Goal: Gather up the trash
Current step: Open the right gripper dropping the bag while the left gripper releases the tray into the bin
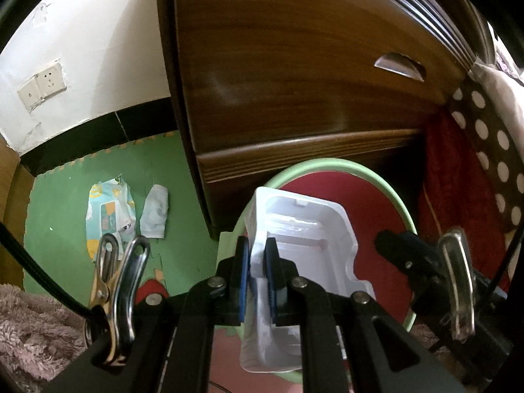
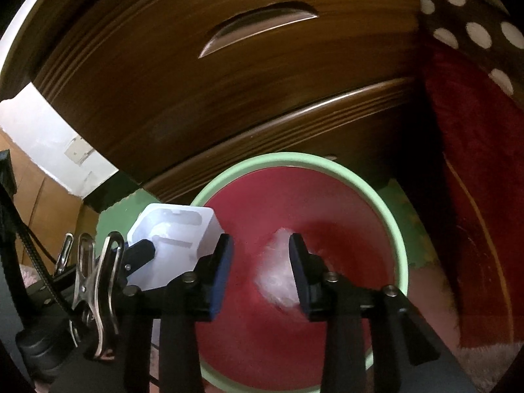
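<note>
Green foam floor mat (image 1: 65,196) beneath round, red-lined bin (image 2: 401,255), glossy wooden drawers (image 1: 294,65).

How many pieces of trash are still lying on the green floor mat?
2. A colourful wrapper lies flat on the green floor mat left of the wooden cabinet, and a smaller pale wrapper lies just right of it. More may be hidden behind the grippers.

The left black two-finger gripper (image 1: 258,262) points steeply downward, its blue-padded jaws nearly together and clamped on the wall of a white moulded plastic tray (image 1: 304,229). The right black two-finger gripper (image 2: 262,262) also tilts steeply down beside it, its blue-padded jaws standing apart with nothing pressed between the pads.
</note>
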Action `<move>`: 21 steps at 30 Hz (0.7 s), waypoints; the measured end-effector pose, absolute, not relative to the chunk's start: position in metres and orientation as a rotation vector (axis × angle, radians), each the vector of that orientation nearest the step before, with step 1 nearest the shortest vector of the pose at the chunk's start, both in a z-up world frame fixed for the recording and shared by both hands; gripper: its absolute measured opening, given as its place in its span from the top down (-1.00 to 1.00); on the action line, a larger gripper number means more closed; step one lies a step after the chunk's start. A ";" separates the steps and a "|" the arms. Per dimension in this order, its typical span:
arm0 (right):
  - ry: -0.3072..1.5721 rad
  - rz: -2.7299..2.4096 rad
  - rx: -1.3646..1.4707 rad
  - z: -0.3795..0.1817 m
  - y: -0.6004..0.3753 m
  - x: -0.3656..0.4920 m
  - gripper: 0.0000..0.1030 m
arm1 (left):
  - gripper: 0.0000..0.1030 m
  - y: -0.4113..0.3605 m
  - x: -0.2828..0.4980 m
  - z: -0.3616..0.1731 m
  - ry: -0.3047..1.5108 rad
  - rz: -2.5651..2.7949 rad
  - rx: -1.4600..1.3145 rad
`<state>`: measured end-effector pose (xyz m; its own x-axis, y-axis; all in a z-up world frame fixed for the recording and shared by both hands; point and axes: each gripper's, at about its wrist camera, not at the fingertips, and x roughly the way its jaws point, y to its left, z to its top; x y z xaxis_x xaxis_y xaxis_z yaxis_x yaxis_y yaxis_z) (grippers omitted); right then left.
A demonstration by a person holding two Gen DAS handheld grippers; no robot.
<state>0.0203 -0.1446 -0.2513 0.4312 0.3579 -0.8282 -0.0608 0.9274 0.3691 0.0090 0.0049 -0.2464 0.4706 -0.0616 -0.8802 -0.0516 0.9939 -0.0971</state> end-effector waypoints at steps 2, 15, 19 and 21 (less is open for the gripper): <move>1.097 0.262 0.300 -0.250 -0.144 0.019 0.29 | 0.81 0.005 0.009 -0.246 1.082 -0.011 -0.116; 1.015 0.198 0.273 -0.221 -0.159 0.008 0.29 | 0.81 -0.012 0.016 -0.259 1.115 -0.094 -0.089; 1.010 0.157 0.330 -0.218 -0.170 0.010 0.29 | 0.81 -0.022 0.023 -0.270 1.131 -0.096 -0.063; 1.015 0.152 0.348 -0.217 -0.173 0.009 0.29 | 0.81 -0.025 0.026 -0.275 1.136 -0.098 -0.053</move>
<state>0.0094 -0.1735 -0.2175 0.5230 0.2842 -0.8036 0.0357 0.9347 0.3537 0.0260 -0.0254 -0.2745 0.4178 -0.1048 -0.9025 0.0510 0.9945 -0.0918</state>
